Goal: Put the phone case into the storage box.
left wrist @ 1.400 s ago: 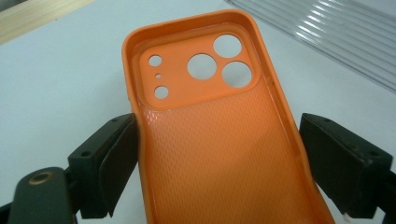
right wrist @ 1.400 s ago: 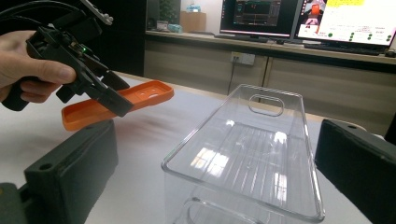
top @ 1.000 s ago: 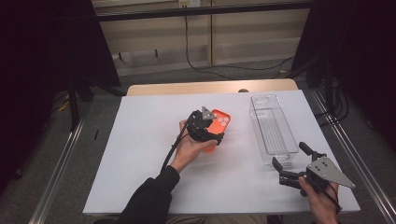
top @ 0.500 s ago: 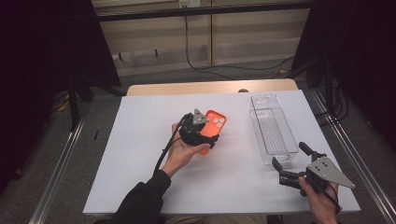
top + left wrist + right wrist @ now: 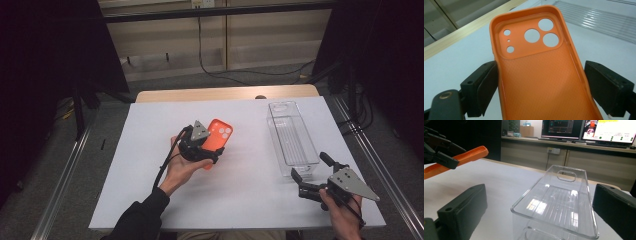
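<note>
At the left of the high view we see the left claw held in a person's left hand above the white tabletop, its cable trailing down past the wrist and dark sleeve. This claw is clamped on an orange phone case, gripping it across its long sides near the lower end. In the left gripper view the two black jaws press against both edges of the case. The hollow inside of the case faces the camera, and the camera cut-outs sit at the far end. From the right gripper view the case hangs clear of the tabletop, tilted with its far end raised.

Moving right, a clear plastic bin stands on the tabletop, well apart from the phone case, its long side running away from the person. It has a handle slot in the far wall, ribbing on its floor, and nothing that we can see inside.

At the far right, the right claw rests in the right hand, just beside the near end of the bin. Its jaws stand wide apart and hold nothing. In the right gripper view they frame the bin's near corner.
</note>
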Motion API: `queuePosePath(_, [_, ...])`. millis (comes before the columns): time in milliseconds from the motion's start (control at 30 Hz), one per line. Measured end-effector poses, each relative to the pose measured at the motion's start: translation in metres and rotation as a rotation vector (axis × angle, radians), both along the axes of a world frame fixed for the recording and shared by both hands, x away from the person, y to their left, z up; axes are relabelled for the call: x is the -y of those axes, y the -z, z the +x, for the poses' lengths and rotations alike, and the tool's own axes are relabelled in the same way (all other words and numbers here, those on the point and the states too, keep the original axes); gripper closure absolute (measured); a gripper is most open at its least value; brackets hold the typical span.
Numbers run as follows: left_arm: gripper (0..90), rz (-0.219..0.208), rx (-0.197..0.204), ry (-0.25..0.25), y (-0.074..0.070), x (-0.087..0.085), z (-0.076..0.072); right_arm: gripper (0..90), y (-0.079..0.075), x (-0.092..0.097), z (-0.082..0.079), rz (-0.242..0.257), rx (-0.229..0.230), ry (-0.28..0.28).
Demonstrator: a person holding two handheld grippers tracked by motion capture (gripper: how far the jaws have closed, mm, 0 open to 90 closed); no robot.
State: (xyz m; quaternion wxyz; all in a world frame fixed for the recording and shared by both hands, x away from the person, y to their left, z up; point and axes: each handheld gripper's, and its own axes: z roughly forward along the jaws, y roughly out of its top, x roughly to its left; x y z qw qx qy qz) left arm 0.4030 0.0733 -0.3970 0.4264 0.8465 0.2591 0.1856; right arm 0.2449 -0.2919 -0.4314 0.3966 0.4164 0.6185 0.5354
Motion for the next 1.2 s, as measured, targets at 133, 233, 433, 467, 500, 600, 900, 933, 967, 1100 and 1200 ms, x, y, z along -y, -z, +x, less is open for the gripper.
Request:
queuePosePath(133, [13.7, -0.006, 0.007, -0.014, 0.002, -0.007, -0.005, 0.0, 0.0, -0.001, 0.001, 0.008, -0.002, -0.002])
queuePosePath(233, [13.7, -0.006, 0.008, -0.012, 0.001, -0.011, -0.008, 0.0, -0.002, -0.004, 0.001, 0.001, 0.003, -0.01])
queuePosePath(433, [13.7, -0.013, 0.027, -0.014, -0.002, -0.015, -0.018, 0.0, -0.005, -0.008, 0.002, 0.011, 0.003, -0.015])
queuePosePath(467, [13.7, -0.004, 0.027, -0.009, -0.003, -0.016, -0.018, 0.0, -0.006, -0.009, 0.002, 0.01, 0.002, -0.013])
queuePosePath(500, [13.7, -0.004, 0.027, -0.009, -0.003, -0.016, -0.018, 0.0, -0.007, -0.01, 0.002, 0.011, 0.003, -0.016])
queuePosePath(600, [13.7, 0.004, 0.011, 0.004, -0.005, -0.018, -0.024, 0.0, -0.01, -0.015, 0.003, 0.013, 0.007, -0.028])
queuePosePath(900, [13.7, 0.042, 0.035, 0.006, -0.004, -0.026, -0.037, 0.0, -0.014, -0.03, 0.007, 0.04, -0.012, -0.075])
queuePosePath(933, [13.7, 0.043, 0.034, 0.004, -0.001, -0.026, -0.039, 0.0, -0.015, -0.032, 0.008, 0.035, -0.012, -0.079])
queuePosePath(967, [13.7, 0.032, 0.034, 0.002, 0.002, -0.027, -0.041, 0.0, -0.015, -0.034, 0.008, 0.031, -0.012, -0.084])
queuePosePath(1100, [13.7, 0.02, 0.023, 0.012, 0.005, -0.027, -0.045, 0.0, -0.014, -0.04, 0.012, 0.021, -0.02, -0.097])
queuePosePath(1200, [13.7, 0.019, 0.03, 0.04, 0.006, -0.022, -0.049, 0.0, -0.015, -0.046, 0.014, 0.023, -0.02, -0.112])
